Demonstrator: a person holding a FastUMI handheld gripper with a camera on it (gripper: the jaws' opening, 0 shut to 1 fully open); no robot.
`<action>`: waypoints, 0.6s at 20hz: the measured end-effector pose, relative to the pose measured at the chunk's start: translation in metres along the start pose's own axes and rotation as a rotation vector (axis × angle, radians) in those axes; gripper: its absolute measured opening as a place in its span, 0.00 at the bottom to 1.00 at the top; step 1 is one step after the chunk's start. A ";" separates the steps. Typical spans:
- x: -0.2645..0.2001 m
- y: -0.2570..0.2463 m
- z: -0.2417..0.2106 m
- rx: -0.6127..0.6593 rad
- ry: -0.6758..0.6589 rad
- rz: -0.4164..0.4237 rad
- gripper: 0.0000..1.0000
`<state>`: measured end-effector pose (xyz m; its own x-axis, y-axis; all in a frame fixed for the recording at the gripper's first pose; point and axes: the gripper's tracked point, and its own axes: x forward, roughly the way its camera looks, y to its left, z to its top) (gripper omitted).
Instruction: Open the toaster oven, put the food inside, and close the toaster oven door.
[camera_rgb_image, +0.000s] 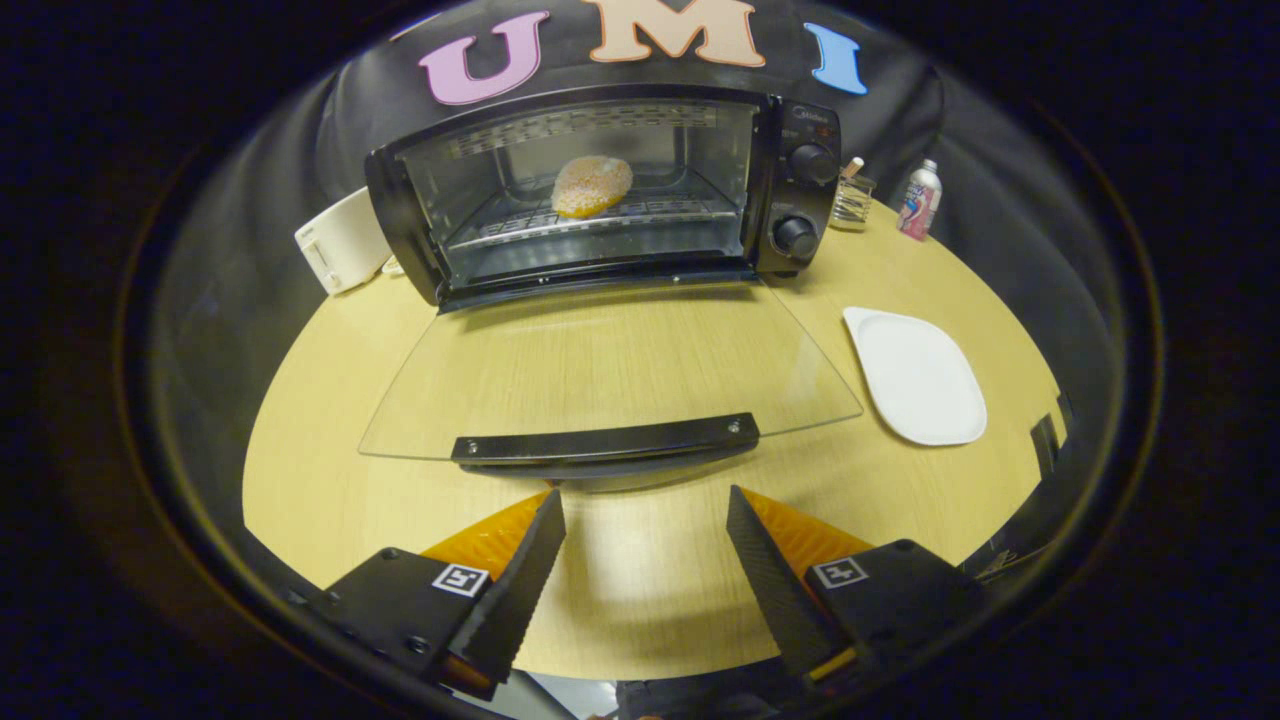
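Two fingers of my gripper (646, 520) stand apart, holding nothing, over the surface (330, 480). Just ahead at 12 o'clock sits the handle (605, 440) of the glass door (600, 360), folded down flat. Beyond it, the toaster oven (610, 190) holds the food (592, 185) on its rack. A white plate (915, 375) lies at 2 o'clock
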<state>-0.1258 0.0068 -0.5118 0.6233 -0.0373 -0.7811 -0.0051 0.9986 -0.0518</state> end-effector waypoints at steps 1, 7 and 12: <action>-0.001 0.000 0.000 0.000 0.000 -0.001 1.00; -0.008 0.004 0.009 -0.039 -0.020 -0.004 1.00; -0.018 0.008 0.029 -0.074 -0.066 -0.002 1.00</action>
<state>-0.1142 0.0168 -0.4799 0.6737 -0.0342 -0.7382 -0.0599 0.9931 -0.1006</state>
